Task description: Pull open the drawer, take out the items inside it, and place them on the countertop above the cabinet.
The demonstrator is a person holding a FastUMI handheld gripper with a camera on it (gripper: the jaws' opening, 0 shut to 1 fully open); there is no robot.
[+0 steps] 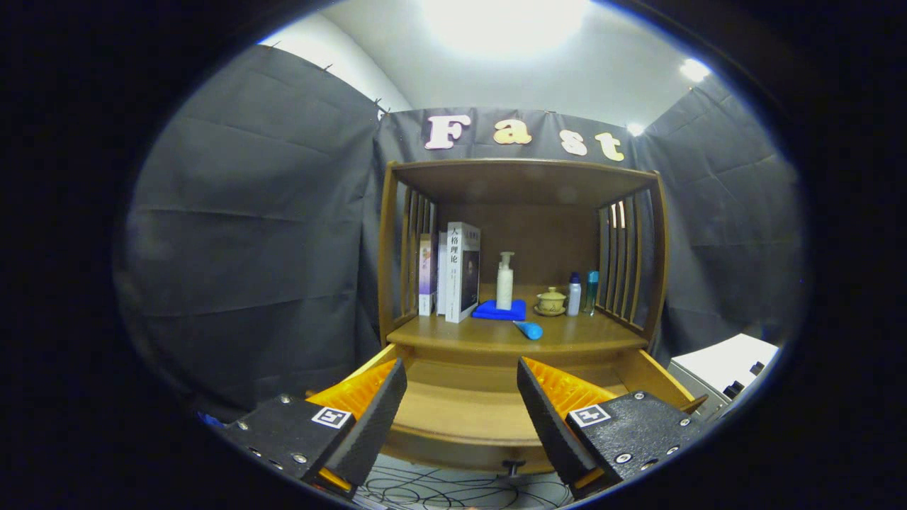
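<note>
A wooden cabinet stands ahead with its drawer (pixel 464 411) pulled out toward me; the wooden drawer floor that shows between my fingers is bare. My gripper (pixel 460 404) hangs open above the drawer, nothing between its fingers. On the countertop (pixel 567 338) above the drawer lies a small blue tube-like item (pixel 528 329) near the front edge. Further back a white pump bottle (pixel 504 282) stands on a folded blue cloth (pixel 502 310). The drawer's knob (pixel 511 466) shows below its front panel.
Several books (pixel 453 278) stand upright at the countertop's left. A lidded ceramic cup (pixel 551 301) and two small bottles (pixel 581 293) sit at the right by the slatted side. A white box (pixel 726 368) lies right of the cabinet. Cables (pixel 453 492) cover the floor.
</note>
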